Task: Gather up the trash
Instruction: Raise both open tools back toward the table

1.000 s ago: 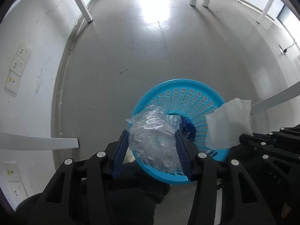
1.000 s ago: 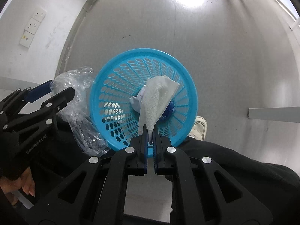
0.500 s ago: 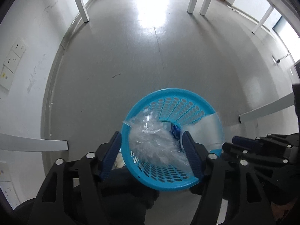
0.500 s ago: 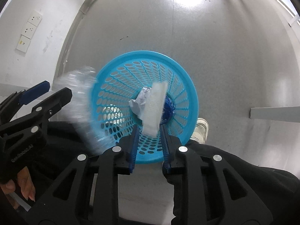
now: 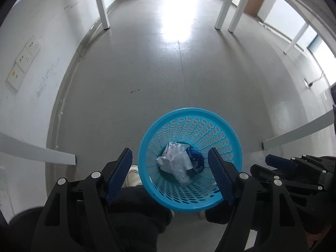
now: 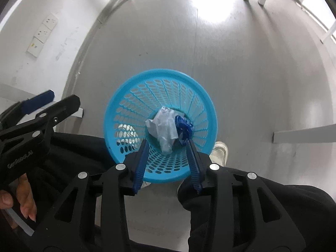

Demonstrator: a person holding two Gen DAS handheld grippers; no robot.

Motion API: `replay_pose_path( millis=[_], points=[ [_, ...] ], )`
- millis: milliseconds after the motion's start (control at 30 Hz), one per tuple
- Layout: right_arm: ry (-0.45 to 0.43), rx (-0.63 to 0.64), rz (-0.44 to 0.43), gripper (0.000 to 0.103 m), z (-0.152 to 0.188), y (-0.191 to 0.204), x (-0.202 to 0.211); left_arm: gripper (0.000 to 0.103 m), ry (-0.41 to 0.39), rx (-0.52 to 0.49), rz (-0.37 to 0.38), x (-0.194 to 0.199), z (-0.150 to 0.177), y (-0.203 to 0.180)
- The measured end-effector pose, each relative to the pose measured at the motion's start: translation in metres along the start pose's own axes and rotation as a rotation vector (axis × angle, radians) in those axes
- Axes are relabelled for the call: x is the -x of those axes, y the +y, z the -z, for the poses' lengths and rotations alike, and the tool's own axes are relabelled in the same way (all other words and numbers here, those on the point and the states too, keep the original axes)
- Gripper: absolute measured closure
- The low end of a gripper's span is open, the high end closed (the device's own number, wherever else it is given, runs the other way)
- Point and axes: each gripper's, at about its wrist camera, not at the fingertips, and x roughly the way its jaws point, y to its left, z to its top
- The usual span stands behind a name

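Note:
A blue perforated waste basket (image 5: 210, 124) stands on the grey floor, also in the right wrist view (image 6: 134, 98). Inside lie a crumpled clear plastic bag (image 5: 180, 166) (image 6: 166, 130), a white tissue (image 5: 166, 161) (image 6: 152, 125) and a dark blue wrapper (image 5: 196, 159) (image 6: 183, 128). My left gripper (image 5: 171, 153) is open and empty above the basket; its black body also shows in the right wrist view (image 6: 37, 124). My right gripper (image 6: 168, 142) is open and empty over the basket's near rim; it shows in the left wrist view (image 5: 294, 168).
White table legs (image 5: 100, 4) (image 5: 222, 6) stand far back on the floor. White bars (image 5: 37, 151) (image 5: 298, 132) jut in low at left and right. A wall with sockets (image 5: 23, 63) runs along the left. My shoes (image 6: 219, 153) are by the basket.
Both grippers opened. The plastic bag fell from the left one and the tissue from the right one into the basket. Both grippers rose, so the basket looks smaller.

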Motion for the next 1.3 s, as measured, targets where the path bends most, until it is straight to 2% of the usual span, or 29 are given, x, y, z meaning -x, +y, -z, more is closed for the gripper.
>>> replay_pose_path(
  millis=[100,233,433,600,733,800,1033,1133,1200,1300],
  points=[
    [-0.044,0.012,-0.005,0.067,0.006,0.002,0.019,0.029,-0.022,0.025,0.015,0.015,0.006,0.003],
    [-0.107,0.031,-0.007,0.061,0.018,0.004,0.046,0.029,-0.09,0.026,0.012,0.039,0.016,0.004],
    [-0.166,0.042,0.006,0.059,0.034,0.007,0.07,0.029,-0.181,0.0,0.006,0.07,0.029,0.0],
    [-0.222,0.061,0.001,0.054,0.053,0.008,0.092,0.029,-0.211,0.009,-0.015,0.085,0.038,0.002],
    [-0.255,0.067,-0.011,0.049,0.064,0.008,0.109,0.026,-0.224,0.031,0.028,0.113,0.048,0.001],
    [-0.26,0.059,-0.04,0.046,0.071,0.005,0.12,0.024,-0.244,0.024,0.022,0.13,0.053,-0.002],
    [-0.326,0.086,-0.051,0.04,0.101,0.008,0.171,0.017,-0.382,0.004,0.009,0.199,0.08,-0.003],
    [-0.394,0.095,-0.061,0.039,0.111,0.009,0.2,0.017,-0.44,0.008,-0.004,0.223,0.089,0.003],
    [-0.443,0.087,-0.077,0.033,0.116,0.007,0.219,0.017,-0.463,0.009,0.003,0.236,0.091,0.007],
    [-0.516,0.077,-0.077,0.031,0.121,0.003,0.247,0.012,-0.527,0.017,0.011,0.259,0.094,0.013]
  ],
)
